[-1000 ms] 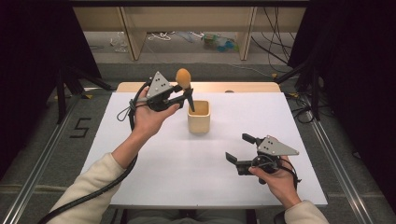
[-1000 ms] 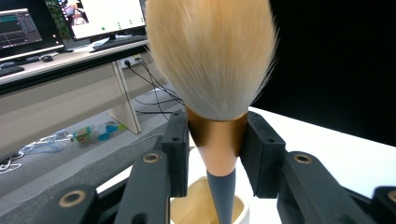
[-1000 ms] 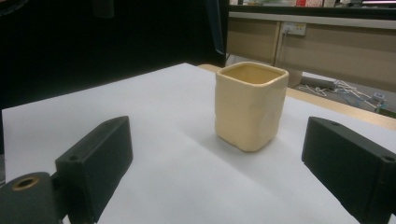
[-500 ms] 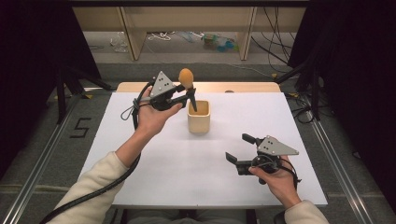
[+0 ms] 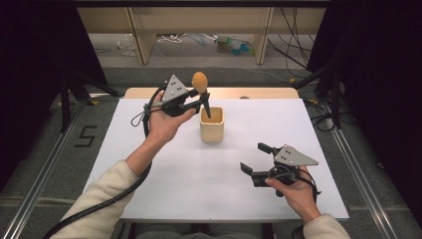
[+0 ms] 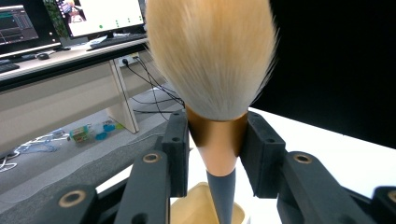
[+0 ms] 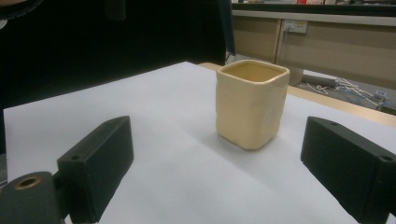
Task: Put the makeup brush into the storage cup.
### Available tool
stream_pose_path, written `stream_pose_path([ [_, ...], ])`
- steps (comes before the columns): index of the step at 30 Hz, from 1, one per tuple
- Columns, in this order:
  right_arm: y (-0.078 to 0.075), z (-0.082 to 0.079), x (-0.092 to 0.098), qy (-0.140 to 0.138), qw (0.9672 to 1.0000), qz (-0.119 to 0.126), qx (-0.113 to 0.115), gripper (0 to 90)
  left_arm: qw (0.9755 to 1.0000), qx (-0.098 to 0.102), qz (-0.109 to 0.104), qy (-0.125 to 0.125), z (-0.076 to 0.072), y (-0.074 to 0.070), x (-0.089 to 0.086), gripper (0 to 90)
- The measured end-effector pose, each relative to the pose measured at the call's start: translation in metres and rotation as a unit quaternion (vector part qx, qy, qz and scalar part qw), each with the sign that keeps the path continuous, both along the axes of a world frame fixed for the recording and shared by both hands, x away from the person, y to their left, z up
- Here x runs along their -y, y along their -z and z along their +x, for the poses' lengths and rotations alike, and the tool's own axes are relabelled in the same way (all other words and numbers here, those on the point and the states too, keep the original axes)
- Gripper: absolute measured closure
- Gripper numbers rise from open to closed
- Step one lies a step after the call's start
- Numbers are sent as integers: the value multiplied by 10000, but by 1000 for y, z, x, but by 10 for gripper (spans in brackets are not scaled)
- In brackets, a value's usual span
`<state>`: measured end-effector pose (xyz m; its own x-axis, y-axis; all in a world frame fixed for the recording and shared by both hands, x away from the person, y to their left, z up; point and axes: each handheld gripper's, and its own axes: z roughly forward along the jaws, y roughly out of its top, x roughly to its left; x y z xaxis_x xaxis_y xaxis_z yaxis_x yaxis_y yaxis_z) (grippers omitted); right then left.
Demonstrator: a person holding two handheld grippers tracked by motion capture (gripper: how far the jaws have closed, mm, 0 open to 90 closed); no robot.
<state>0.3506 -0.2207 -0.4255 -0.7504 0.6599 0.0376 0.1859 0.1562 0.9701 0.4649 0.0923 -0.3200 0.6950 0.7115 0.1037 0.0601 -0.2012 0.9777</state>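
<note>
Brush (image 6: 212, 70) clamped by left gripper (image 5: 198, 101) above cup (image 5: 212, 125); right gripper (image 5: 256, 162) agape.

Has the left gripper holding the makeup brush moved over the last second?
Yes, slightly. The left gripper, shut on the tan-bristled makeup brush, has risen a little, away from the square cream ceramic cup, which stays put.

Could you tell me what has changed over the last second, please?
The left gripper, shut on the makeup brush, has edged slightly up and right over the cream cup. The cup and the open right gripper have stayed put.
</note>
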Motion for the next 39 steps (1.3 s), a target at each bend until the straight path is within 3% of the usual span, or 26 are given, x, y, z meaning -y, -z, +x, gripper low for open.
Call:
stream_pose_path([
  [3,0,0,0,9,10000,1,2,103,10000,-1,-8,-2,1,1,1,649],
  [5,0,2,0,4,9999,-18,141,103,10000,-6,20,-7,2,1,1,649],
  [9,1,0,-1,-29,10000,54,-3,103,10000,-23,20,-16,3,1,1,649],
  [30,1,1,-1,-50,10000,77,-3,103,9999,-80,65,-14,10,5,7,649],
  [31,1,3,-1,-35,9999,50,138,103,9999,-88,68,-5,11,6,8,649],
  [33,1,2,-1,-50,9999,41,139,103,9999,-87,94,-6,11,6,8,649],
  [34,1,1,-1,-66,9999,75,-13,102,9999,-86,95,-9,11,6,8,649],
  [37,1,0,-1,-44,10000,52,-10,103,9999,-91,115,-9,12,6,9,649],
  [38,1,0,-1,-58,9999,98,-5,103,9999,-94,117,-8,12,6,9,649],
  [39,0,1,0,-11,9999,-20,128,103,9999,-95,118,-1,12,6,9,649],
])
